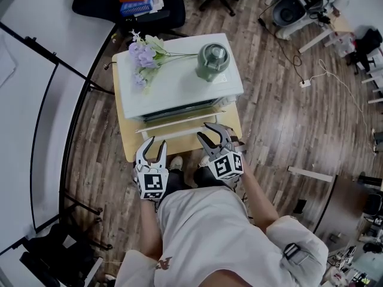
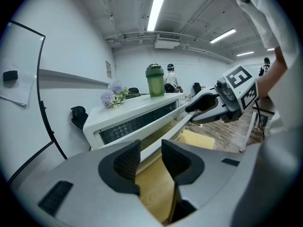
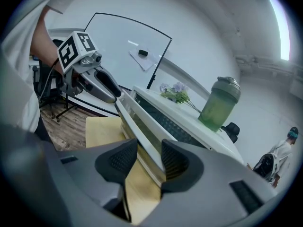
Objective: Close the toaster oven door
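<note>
Closest to you, your left gripper (image 1: 154,142) and right gripper (image 1: 206,131) sit side by side over the front strip of the light wooden surface (image 1: 125,133), left one nearer that surface's left corner, right one toward its right end. On each, the fingers are drawn together with only a slim slot between the pads. In both gripper views the white top rim of the toaster oven door (image 1: 179,122) runs across that slot, but you cannot tell from them whether the pads touch it. The door itself is partly open, hinged low and leaning out toward you, its rim hanging over the bare wood just ahead of your fingertips. Little of the surface shows in front of it, and the front edge lies right under your wrists. Behind the door the white toaster oven (image 1: 179,85) fills most of the surface, with narrow wood margins left and right. On its flat top lie purple artificial flowers (image 1: 143,55) at the left and an upright green shaker bottle (image 1: 212,60) at the right, both set back from the front edge. To your left a whiteboard (image 3: 123,41) on a black frame stands close to the surface's side. To your right the plank floor (image 1: 275,100) is open near the surface, with a white cable and power strip (image 1: 305,83) farther off. Beyond the oven a stack of boxes (image 1: 136,0) rests on something black.
</note>
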The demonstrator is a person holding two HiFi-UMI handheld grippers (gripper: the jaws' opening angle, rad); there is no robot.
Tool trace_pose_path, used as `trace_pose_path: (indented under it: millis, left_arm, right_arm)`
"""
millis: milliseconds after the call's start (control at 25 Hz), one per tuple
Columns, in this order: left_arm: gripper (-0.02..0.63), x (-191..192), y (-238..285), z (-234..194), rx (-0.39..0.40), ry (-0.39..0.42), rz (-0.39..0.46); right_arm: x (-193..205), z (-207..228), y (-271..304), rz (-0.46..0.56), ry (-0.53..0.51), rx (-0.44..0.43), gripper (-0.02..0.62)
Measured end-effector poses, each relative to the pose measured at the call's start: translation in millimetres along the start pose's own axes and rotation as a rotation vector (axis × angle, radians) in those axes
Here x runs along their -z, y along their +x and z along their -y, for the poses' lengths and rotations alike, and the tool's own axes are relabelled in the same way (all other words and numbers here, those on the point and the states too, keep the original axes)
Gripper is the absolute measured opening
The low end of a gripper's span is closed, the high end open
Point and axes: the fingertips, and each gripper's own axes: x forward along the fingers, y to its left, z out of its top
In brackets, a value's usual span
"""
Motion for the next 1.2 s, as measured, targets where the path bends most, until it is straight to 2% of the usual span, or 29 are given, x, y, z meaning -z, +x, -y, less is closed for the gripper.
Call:
trace_pose_path:
  millis: [1200]
  left_arm:
    - [0.126,-30.1,21.8,-30.0,-0.003,-0.007,0.036]
  right_arm:
    - [-14.3,30.9,20.5,0.016,0.009,0.041,0.158]
